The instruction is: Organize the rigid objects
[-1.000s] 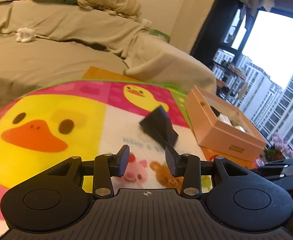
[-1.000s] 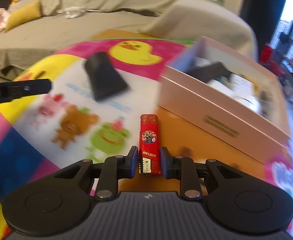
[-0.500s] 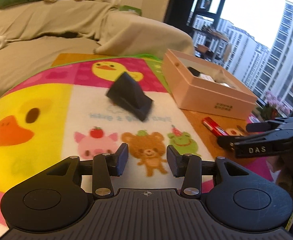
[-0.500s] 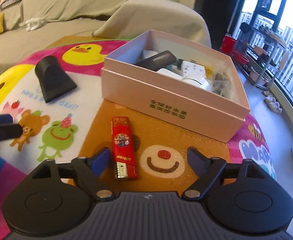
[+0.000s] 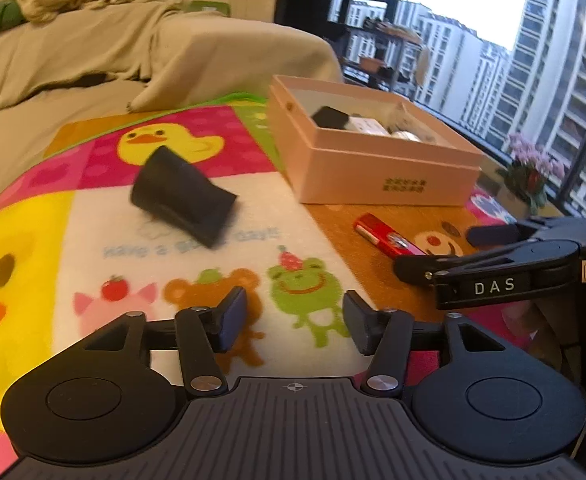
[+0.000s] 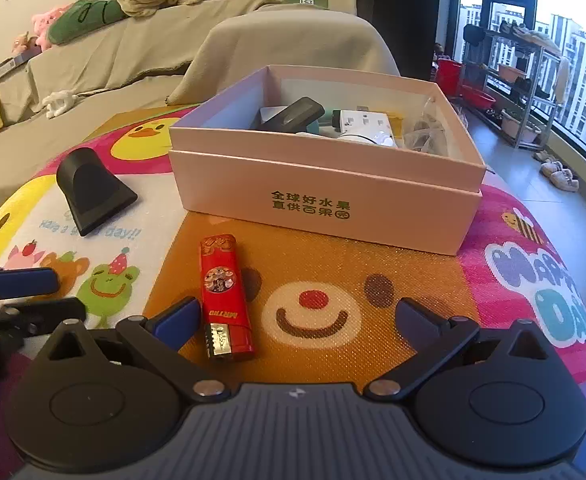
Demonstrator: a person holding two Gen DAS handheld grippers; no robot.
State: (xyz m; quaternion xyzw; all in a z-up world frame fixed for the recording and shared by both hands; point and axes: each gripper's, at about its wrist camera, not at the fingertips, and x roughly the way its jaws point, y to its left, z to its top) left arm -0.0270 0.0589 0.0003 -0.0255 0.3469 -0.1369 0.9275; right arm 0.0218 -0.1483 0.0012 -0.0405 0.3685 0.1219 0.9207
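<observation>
- Red lighter (image 6: 225, 296): lies flat on the orange bear-face panel of the cartoon play mat (image 6: 533, 280), just in front of the pink cardboard box (image 6: 325, 200), metal end toward the camera. It is free of any grip.
- Pink cardboard box: open-topped, green printed characters on its front wall; holds a dark oblong item, a white device and clear wrapping.
- Black hair-dryer nozzle (image 6: 91, 192): on the mat to the left of the box, well apart from the lighter; blurred in the left wrist view (image 5: 183, 200).
- Right gripper (image 6: 297, 320): jaws have just been opening and stand spread wide; the lighter lies beside the left finger, pads not pressing it.
- Left gripper (image 5: 295, 320): jaws have just been opening, spread over the mat's frog and bear prints, nothing between them; left of the box.
- Draped sofa (image 6: 133, 52): behind the box.
</observation>
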